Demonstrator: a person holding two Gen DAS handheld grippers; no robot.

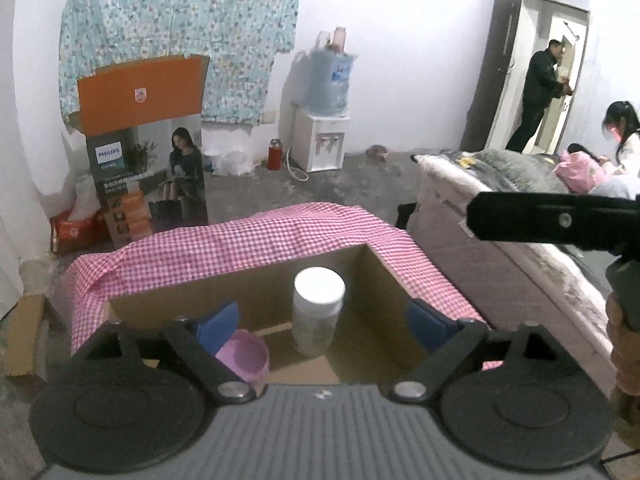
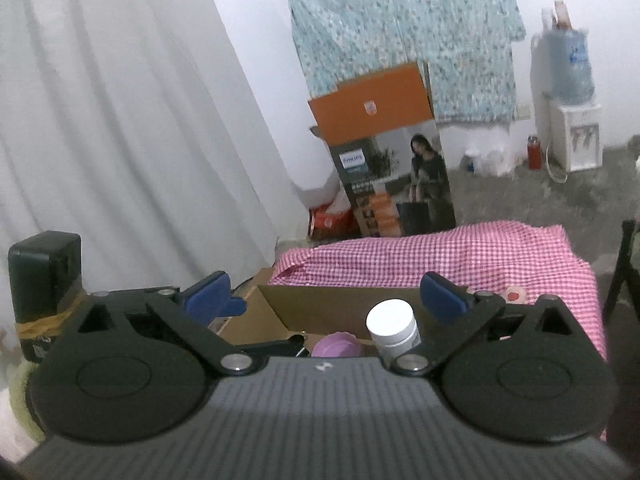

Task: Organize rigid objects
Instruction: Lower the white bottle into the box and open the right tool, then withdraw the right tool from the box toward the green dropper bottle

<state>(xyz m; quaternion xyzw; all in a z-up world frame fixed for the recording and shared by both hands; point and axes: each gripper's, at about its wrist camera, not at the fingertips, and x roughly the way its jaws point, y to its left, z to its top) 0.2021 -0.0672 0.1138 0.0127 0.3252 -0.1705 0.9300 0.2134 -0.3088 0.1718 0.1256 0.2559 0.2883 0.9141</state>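
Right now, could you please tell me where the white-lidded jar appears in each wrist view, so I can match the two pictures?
Left wrist: white-lidded jar stands upright at centre, inside the cardboard box, right of the pink bowl.
Right wrist: the jar sits right of centre, low, partly hidden by the tool body.
Shared landmark: pink checked cloth.

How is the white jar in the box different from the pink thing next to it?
The white jar stands tall and upright; the pink bowl is low and squat. The jar is white with a flat lid on top, while the bowl is pink-purple with its round rim showing. In the left view the jar stands further back in the box than the bowl. Both sit inside the same cardboard box, and no gripper holds either.
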